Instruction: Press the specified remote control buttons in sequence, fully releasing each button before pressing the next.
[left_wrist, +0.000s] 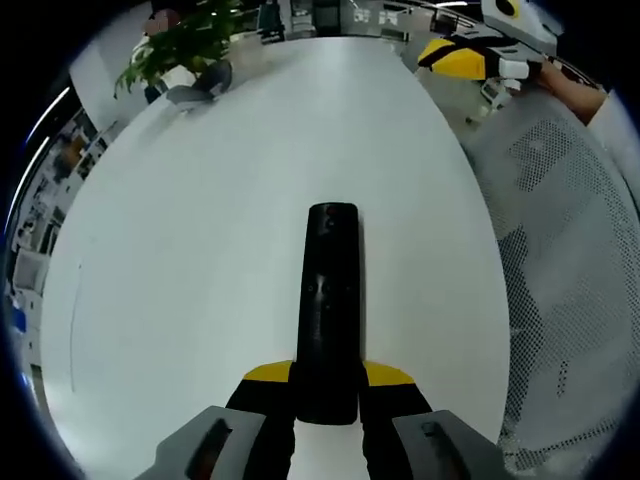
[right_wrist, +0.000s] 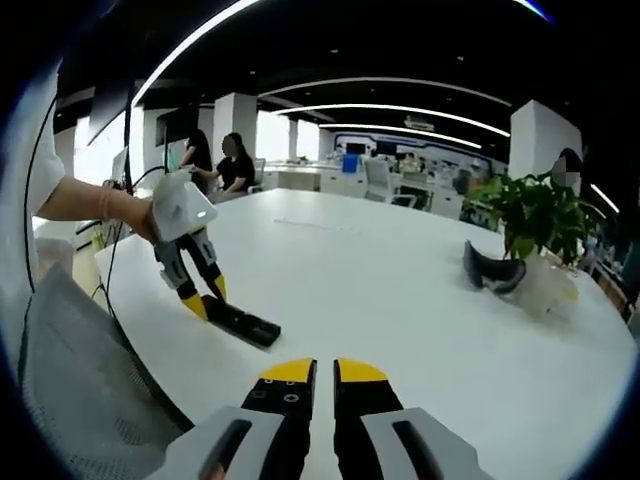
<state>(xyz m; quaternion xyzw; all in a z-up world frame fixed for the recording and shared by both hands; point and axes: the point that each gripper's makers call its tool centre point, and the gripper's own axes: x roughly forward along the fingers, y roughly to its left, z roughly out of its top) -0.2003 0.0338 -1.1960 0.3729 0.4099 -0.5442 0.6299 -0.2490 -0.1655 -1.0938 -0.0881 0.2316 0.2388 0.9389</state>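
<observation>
**Q:** Claws first, please. How are they standing?

**A:** Left claw (left_wrist: 326, 385) is clamping the near end of a black remote control (left_wrist: 329, 300), with its yellow-tipped jaws pressing on either side. In the right gripper view this same left claw (right_wrist: 212, 300) is showing from the side, held by a person's hand (right_wrist: 140, 215), with the remote control (right_wrist: 240, 322) lying flat on the white counter (right_wrist: 400, 290). The right claw (right_wrist: 312, 372) is hovering above the counter with its jaws nearly together, only a thin gap between the yellow tips, gripping nothing.

**Q:** Where is the remote lying?

**A:** It is resting lengthwise on the counter (left_wrist: 230, 200), pointing away from the left claw, near the counter's edge. The right claw (left_wrist: 455, 60) is appearing in the left gripper view, well apart from the remote.

**Q:** And around that?

**A:** A mesh chair back (left_wrist: 570, 250) is sitting beside the counter. A potted plant (right_wrist: 530, 215) is standing on the far side, with a dark curved object (right_wrist: 492, 270) just beside it. Two people (right_wrist: 225, 160) are sitting in the background.
</observation>
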